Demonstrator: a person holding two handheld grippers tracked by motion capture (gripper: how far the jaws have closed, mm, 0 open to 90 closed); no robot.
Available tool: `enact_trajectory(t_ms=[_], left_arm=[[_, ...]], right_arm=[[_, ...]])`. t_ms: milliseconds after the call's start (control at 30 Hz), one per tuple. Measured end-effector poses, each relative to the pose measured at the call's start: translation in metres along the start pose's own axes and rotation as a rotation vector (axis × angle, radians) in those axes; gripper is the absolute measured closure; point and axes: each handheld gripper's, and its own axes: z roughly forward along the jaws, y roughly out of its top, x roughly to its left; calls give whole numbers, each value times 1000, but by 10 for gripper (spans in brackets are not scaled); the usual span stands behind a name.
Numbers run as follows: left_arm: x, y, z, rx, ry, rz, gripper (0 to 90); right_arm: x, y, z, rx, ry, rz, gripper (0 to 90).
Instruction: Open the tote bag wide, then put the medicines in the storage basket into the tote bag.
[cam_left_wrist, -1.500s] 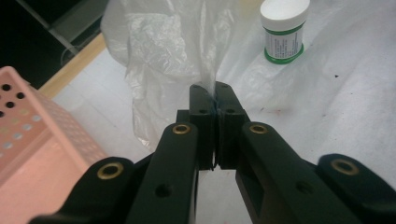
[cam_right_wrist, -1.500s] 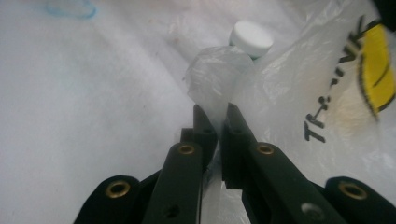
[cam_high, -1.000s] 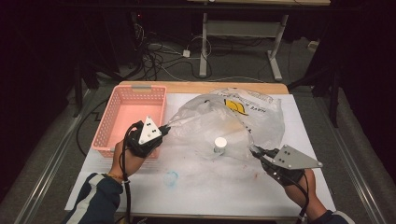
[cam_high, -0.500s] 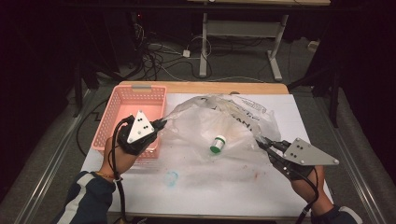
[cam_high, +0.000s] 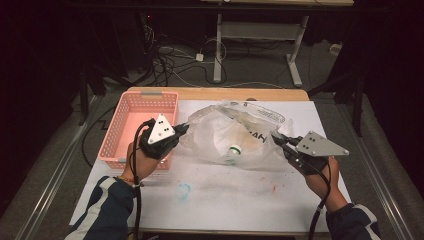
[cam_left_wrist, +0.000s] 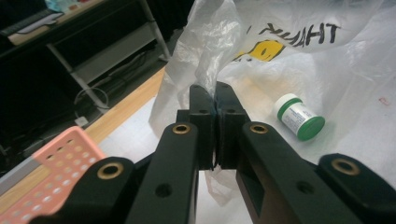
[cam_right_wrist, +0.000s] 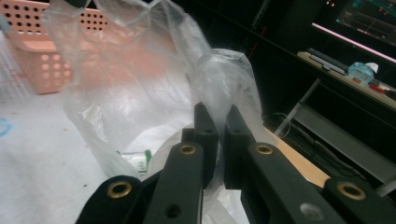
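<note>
Both jaws pinched on plastic bag (cam_high: 235, 135), left gripper (cam_high: 181, 130), right gripper (cam_high: 276, 138), bottle (cam_high: 233, 151) inside

A lab or workshop: dark room, white-covered table (cam_high: 310, 195), loose cables (cam_high: 170, 65) on the far floor, a metal bench frame (cam_high: 255, 37), and a lit monitor (cam_right_wrist: 369, 21) at far right.

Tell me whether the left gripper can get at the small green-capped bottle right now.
Probably not. The left gripper is shut on the plastic bag's edge, and the bottle lies inside the bag, behind its film. It would have to let go and reach through the opening.
</note>
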Motion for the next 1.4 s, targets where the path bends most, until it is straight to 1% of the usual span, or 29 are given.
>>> enact_trajectory(t_ms=[33,100,233,300,367,500,633,667,733,767,833,900,967,1033,1100,1167,1233,1267,1300,1400], left_arm=[[0,0,3,-6,4,-1,854],[1,2,8,-17,-3,-13,854],[2,5,19,-33,6,-5,854],[4,6,25,-31,7,-1,855],[6,8,29,-30,18,-2,855],[12,15,37,-43,33,-4,855],[18,26,42,-67,41,-5,855],[19,29,42,-77,47,-1,855],[22,36,39,-94,44,-8,855],[23,39,38,-100,47,-7,855],[23,45,36,-111,52,8,855],[25,51,36,-116,59,18,854],[26,58,36,-125,61,24,854],[27,67,37,-131,61,29,855],[28,73,35,-145,60,26,855],[27,79,31,-155,62,38,856],[25,84,27,-172,61,41,857],[25,86,25,-176,59,46,857],[24,88,23,-181,66,48,857],[23,94,17,-204,56,37,857]], right_arm=[[-2,0,3,0,-2,4,889],[-6,-2,7,5,-10,12,889],[-13,-5,14,16,-20,31,889],[-16,-6,18,21,-28,36,889],[-21,-6,21,23,-37,41,890],[-34,-1,25,13,-76,42,890],[-50,7,31,-2,-107,69,890],[-54,8,32,-8,-112,74,890],[-59,13,34,-14,-128,78,890],[-62,15,34,-21,-130,88,890],[-67,20,35,-32,-133,107,890],[-69,26,37,-30,-149,88,890],[-73,31,40,-27,-159,83,890],[-77,34,45,-27,-163,97,890],[-81,37,48,-17,-173,99,891],[-85,41,48,-22,-175,106,892],[-86,46,45,-30,-176,98,892],[-85,48,44,-35,-177,98,892],[-85,50,43,-45,-173,104,892],[-84,54,41,-59,-173,103,893]])
